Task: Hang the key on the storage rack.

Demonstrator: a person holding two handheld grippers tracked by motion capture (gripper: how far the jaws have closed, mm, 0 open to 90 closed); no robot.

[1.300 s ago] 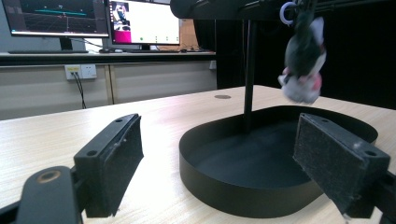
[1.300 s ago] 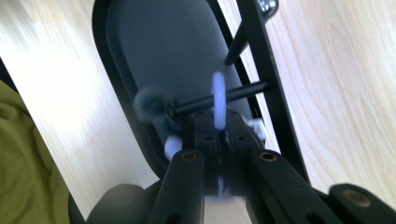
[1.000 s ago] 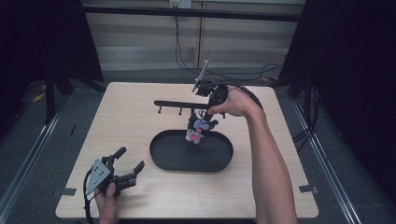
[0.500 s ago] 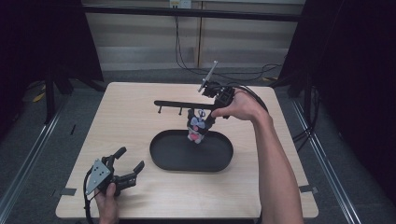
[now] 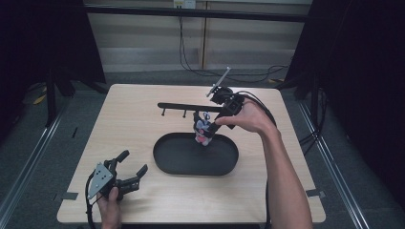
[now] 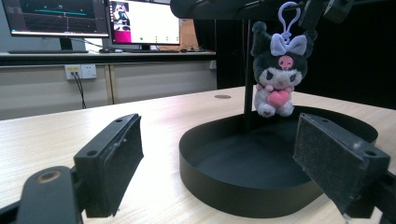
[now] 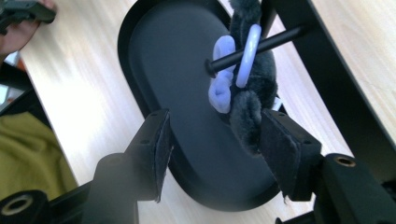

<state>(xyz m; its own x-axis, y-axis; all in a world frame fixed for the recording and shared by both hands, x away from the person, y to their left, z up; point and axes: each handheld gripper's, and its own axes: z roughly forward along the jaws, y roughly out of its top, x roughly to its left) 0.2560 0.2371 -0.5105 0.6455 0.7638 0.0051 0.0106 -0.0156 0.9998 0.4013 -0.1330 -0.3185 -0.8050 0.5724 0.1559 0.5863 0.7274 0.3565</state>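
A small dark plush toy [image 5: 203, 131] with a lilac bow and a pink heart hangs by its lilac ring [image 7: 247, 51] from a peg [image 7: 280, 37] of the black rack [image 5: 181, 105]. It dangles over the far edge of the black oval tray [image 5: 167, 162]. My right gripper [image 5: 212, 118] reaches in from the right at the toy's level. Its jaws stand open around the toy [image 7: 254, 93], and the right pad [image 7: 280, 144] is against its fur. My left gripper [image 5: 133, 162] rests open near the table's front left corner, facing the tray [image 6: 210, 186] and the toy [image 6: 278, 77].
The rack's bar runs left to right just behind the tray, with two bare pegs [image 5: 165, 112] toward its left end. Monitors [image 6: 140, 21] stand on a desk beyond the table. Cables trail off the table's far right side.
The right hand has shifted slightly at the rack. The toy hangs in the same place and the left gripper has stayed put.
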